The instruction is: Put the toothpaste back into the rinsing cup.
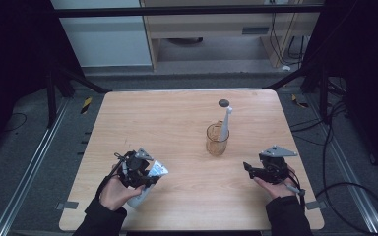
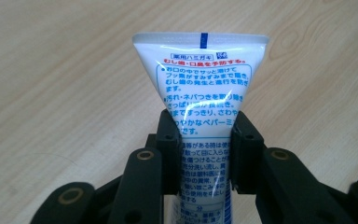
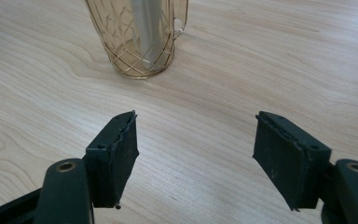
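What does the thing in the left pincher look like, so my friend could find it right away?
Start at the light wooden table and go to its near left corner, where the left gripper is. Clamped between its black jaws is a soft white plastic toothpaste tube. It alone has blue and red printing and a flat crimped end; the amber see-through cup stands mid-table.

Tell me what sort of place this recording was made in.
Probably a lab or test rig, not a home: a bare wooden table on a grey floor with metal rails, dark frame struts around it, and loose cables beside it.
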`<state>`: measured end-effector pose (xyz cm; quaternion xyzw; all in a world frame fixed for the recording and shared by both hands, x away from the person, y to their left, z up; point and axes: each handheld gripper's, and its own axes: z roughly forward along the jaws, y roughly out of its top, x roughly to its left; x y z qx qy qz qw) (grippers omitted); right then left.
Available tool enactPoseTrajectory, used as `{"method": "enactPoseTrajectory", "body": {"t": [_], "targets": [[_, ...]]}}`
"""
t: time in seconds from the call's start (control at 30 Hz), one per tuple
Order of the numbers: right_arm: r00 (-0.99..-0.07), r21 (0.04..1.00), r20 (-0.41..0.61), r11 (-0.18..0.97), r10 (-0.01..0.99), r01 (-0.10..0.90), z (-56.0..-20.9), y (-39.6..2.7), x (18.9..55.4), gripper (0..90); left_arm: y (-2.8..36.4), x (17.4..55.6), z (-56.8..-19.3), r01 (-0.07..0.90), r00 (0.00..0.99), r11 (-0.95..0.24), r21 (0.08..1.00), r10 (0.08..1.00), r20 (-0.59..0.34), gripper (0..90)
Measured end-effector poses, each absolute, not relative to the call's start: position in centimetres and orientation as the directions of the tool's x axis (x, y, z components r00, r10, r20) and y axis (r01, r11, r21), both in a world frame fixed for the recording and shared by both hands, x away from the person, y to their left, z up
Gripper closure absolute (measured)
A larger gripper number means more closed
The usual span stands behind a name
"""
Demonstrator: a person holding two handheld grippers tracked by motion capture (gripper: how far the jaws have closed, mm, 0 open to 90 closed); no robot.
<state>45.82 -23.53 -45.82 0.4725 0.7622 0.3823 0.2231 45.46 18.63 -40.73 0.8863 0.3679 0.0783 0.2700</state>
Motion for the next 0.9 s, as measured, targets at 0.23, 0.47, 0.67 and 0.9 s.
{"method": "enactPoseTrajectory", "body": {"t": [0.23,0.47,0.67,0.9], "targets": [[-0.441,0.800,0.019,0.251,0.897,0.545,-46.0,-23.7,45.8,30.5,18.9,46.6,-38.5,0.563,0.685,-0.499,0.659,0.728,-0.035,68.9],[-0.428,0.809,0.011,0.243,0.904,0.535,-46.1,-24.0,45.8,30.5,17.9,48.0,-36.6,0.506,0.658,-0.427,0.749,0.753,-0.015,68.8],[-0.425,0.813,0.009,0.240,0.905,0.530,-46.1,-24.1,45.8,30.0,16.3,49.1,-35.9,0.467,0.638,-0.374,0.801,0.770,-0.013,68.8],[-0.414,0.815,0.005,0.237,0.910,0.529,-46.3,-24.1,45.8,29.1,14.4,50.2,-35.3,0.399,0.614,-0.297,0.868,0.789,-0.012,68.8]]}}
